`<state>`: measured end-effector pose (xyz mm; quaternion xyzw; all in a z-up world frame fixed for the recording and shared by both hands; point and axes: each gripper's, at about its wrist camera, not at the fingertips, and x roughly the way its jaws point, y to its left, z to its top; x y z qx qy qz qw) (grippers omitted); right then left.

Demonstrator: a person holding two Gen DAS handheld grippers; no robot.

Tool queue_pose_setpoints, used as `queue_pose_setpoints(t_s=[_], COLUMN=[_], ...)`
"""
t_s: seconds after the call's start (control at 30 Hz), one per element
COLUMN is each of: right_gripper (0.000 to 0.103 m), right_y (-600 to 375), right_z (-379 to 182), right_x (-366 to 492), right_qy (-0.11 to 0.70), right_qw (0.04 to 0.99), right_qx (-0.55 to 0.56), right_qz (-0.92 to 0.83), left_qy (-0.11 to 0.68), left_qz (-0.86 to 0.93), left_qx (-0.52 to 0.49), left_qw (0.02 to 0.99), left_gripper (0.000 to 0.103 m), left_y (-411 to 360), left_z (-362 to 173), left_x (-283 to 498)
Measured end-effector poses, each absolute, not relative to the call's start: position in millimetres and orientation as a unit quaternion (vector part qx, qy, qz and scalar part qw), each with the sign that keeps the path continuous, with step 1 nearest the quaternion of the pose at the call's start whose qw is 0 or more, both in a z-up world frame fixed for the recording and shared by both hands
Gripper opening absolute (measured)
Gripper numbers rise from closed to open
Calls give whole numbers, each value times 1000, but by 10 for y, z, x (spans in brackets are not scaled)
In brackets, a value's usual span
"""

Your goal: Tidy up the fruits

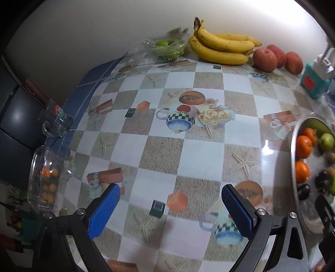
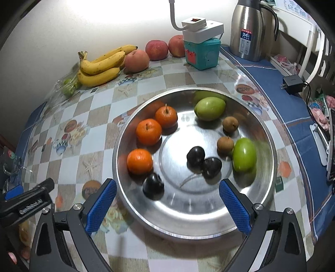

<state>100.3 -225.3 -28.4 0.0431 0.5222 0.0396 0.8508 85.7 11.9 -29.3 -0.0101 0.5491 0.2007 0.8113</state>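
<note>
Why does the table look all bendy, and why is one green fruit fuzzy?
Both views: the fisheye lens curves the checked tablecloth. Right wrist view: the green fruit at the metal bowl's right side is motion-smeared, and glare whitens the wall. Left wrist view: a bright glint by the bowl.

3 oranges (image 2: 148,134) left in bowl (image 2: 270,167), bananas (image 2: 100,67) behind, apples (image 2: 157,49) right of them

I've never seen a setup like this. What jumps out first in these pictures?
The shiny steel bowl fills the right wrist view, holding three oranges, green fruits, dark plums and small brown fruits. Behind it, against the wall, lie bananas and red apples. Both pairs of blue jaws stand open and empty.
</note>
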Motion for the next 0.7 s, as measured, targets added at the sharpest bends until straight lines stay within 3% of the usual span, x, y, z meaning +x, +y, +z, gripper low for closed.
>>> queue_pose_setpoints(t_s=[0.23,0.7], right_gripper=[98,98], right_y=[-2312,-2242], right_z=[-195,-70], right_x=[782,563], right_qy=[520,509], right_qw=[852,858], right_qx=[58,48], right_qz=[33,51], left_qy=[530,507], left_qz=[186,178], left_qx=[18,-20], left_qw=[827,843], left_gripper=[99,99], left_y=[46,124], left_z=[-181,-44], left_x=[478,326])
